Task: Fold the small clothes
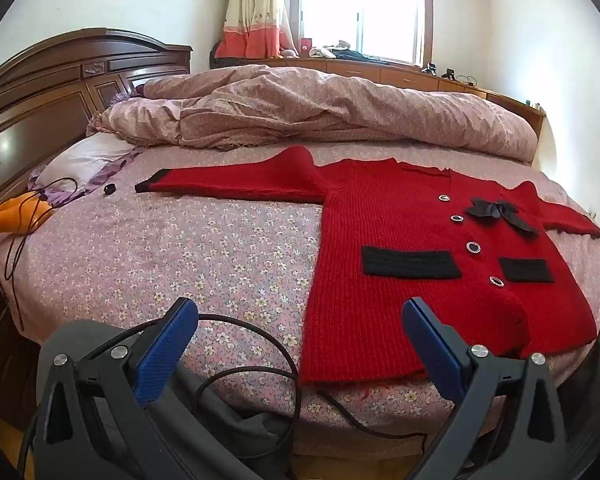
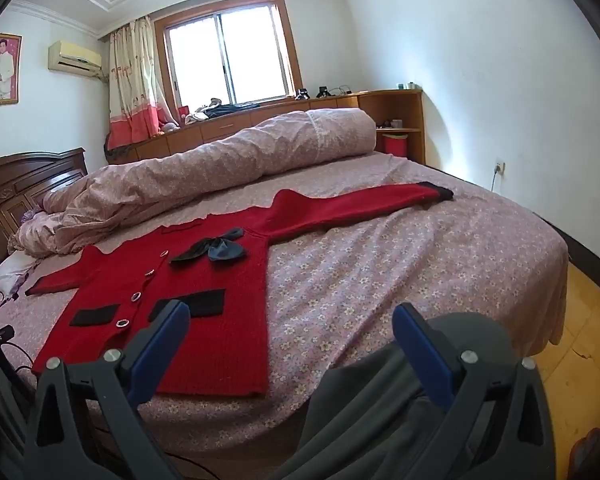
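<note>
A small red knit cardigan (image 1: 400, 240) with black pockets, black cuffs and a dark bow lies flat, front up, on the bed, sleeves spread out to both sides. It also shows in the right wrist view (image 2: 204, 288). My left gripper (image 1: 300, 320) is open and empty, hovering above the near bed edge at the cardigan's bottom left hem. My right gripper (image 2: 292, 324) is open and empty, above the near edge by the cardigan's bottom right hem. The left sleeve cuff (image 1: 148, 184) and the right sleeve cuff (image 2: 440, 192) lie far out.
The bed has a pink floral sheet (image 1: 180, 256). A rolled quilt (image 1: 340, 112) lies along the far side. A dark wooden headboard (image 1: 40, 92) and pillow (image 1: 84, 160) stand left. Black cables (image 1: 252, 360) hang near the front edge. Wooden floor (image 2: 580, 320) lies right.
</note>
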`<state>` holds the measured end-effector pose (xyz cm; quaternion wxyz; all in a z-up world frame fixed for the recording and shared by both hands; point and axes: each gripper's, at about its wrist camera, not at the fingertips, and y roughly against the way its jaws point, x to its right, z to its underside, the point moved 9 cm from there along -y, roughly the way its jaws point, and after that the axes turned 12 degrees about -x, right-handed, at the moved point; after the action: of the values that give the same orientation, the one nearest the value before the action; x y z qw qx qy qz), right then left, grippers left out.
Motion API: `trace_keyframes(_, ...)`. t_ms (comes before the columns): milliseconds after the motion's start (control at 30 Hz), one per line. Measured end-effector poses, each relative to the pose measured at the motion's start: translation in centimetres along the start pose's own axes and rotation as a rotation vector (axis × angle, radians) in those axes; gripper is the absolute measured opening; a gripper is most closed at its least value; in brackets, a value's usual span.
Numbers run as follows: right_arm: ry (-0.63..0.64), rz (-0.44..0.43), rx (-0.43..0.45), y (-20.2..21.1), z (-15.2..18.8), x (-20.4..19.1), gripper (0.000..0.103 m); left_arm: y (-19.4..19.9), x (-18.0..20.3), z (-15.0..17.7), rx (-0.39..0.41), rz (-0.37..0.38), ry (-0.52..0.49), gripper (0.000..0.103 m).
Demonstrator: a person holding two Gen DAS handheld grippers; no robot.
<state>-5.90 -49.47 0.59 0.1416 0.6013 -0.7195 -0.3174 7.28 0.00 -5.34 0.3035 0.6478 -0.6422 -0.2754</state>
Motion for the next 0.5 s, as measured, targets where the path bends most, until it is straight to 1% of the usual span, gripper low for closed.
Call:
trace_keyframes(100,0.011,0.003,-0.001,0.9,0.7,-0.9,0.103,0.0,0.0,0.0,0.002,-0.003,-0.001,0.099)
trace_keyframes(133,-0.005,0.014,-0.046,0.2,0.8,-0.9,0.103,0.0,-0.1,0.0,0.003,-0.001,0.0,0.099)
trace_keyframes(267,-0.003,0.014,-0.046,-0.4,0.2,0.1,0.103,0.0,0.0,0.0,0.003,-0.005,-0.003,0.099)
trace_keyframes(500,0.015,0.023,-0.023,-0.2,0.2,-0.1,0.103,-0.1,-0.2,0.0,0.002,-0.007,0.005,0.099)
